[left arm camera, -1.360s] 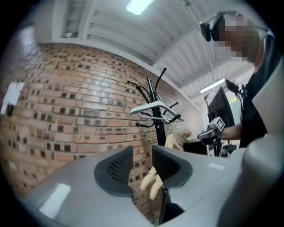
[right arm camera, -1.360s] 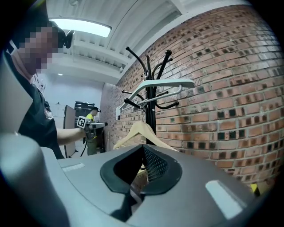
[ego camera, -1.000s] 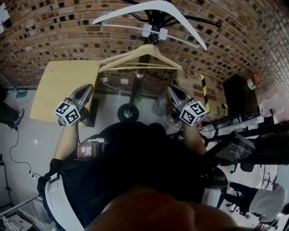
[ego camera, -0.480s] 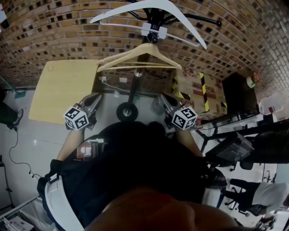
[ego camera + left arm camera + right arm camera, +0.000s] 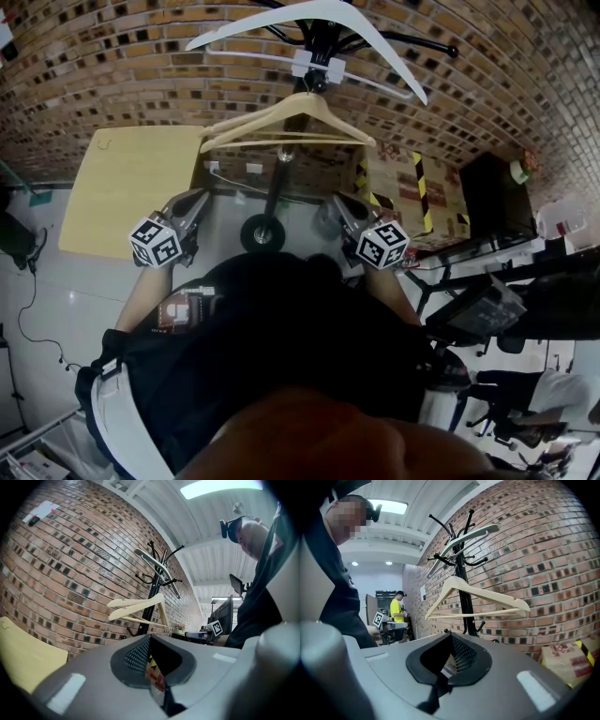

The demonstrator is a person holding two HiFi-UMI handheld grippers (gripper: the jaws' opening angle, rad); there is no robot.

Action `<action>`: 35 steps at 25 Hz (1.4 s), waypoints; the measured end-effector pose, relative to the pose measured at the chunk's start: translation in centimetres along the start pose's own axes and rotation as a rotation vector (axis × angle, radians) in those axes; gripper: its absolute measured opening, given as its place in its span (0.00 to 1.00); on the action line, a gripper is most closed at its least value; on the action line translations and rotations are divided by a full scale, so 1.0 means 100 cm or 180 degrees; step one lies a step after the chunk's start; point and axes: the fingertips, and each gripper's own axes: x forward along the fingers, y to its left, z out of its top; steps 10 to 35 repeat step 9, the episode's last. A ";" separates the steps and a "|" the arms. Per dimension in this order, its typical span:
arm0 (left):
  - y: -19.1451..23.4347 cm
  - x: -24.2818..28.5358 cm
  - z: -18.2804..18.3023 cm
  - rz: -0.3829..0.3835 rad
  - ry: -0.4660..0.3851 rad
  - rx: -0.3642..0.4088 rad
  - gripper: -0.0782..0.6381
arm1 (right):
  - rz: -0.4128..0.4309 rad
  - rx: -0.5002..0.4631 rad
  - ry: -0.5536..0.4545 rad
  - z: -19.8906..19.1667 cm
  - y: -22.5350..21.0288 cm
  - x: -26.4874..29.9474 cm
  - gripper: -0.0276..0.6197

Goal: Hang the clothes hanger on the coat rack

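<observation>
Well, your hanger (image 5: 291,117) hung on the rack (image 5: 278,183), light, stiff wood, I'd judge, best taken by a shoulder arm; both your left gripper (image 5: 195,201) and right gripper (image 5: 334,206) were closed, holding nothing.

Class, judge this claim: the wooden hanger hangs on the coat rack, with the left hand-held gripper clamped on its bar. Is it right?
Not quite. The wooden hanger does hang on the coat rack, but the left hand-held gripper is shut on nothing, well apart from it, as the left gripper view shows.
</observation>
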 end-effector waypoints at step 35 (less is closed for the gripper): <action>-0.002 0.000 0.003 -0.0026 -0.0001 0.0021 0.11 | 0.0030 -0.0041 0.0015 0.002 0.002 0.000 0.06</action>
